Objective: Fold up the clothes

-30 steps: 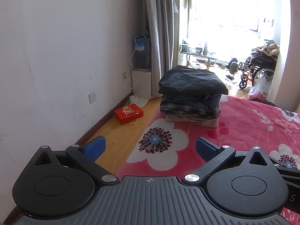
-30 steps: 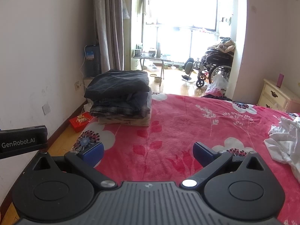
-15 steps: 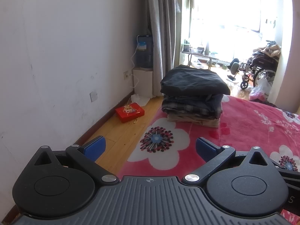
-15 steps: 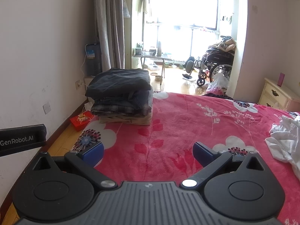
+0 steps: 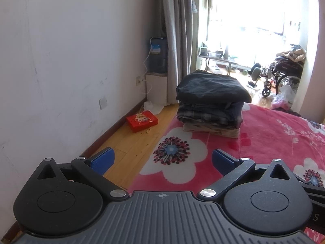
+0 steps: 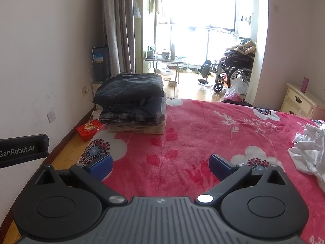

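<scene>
Tools left [image 5: 161, 159] and right [image 6: 160, 165] hover wide, holding nothing, above the blanket [image 6: 193, 130] bearing folded clothes [image 6: 132, 105].

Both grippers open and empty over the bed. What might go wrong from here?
1. The folded stack sits near the bed's left edge, above the wooden floor; a nudge from the left gripper might tip it off.
2. The white garment lies crumpled and partly out of frame, so the right gripper may pinch several layers at once.
</scene>
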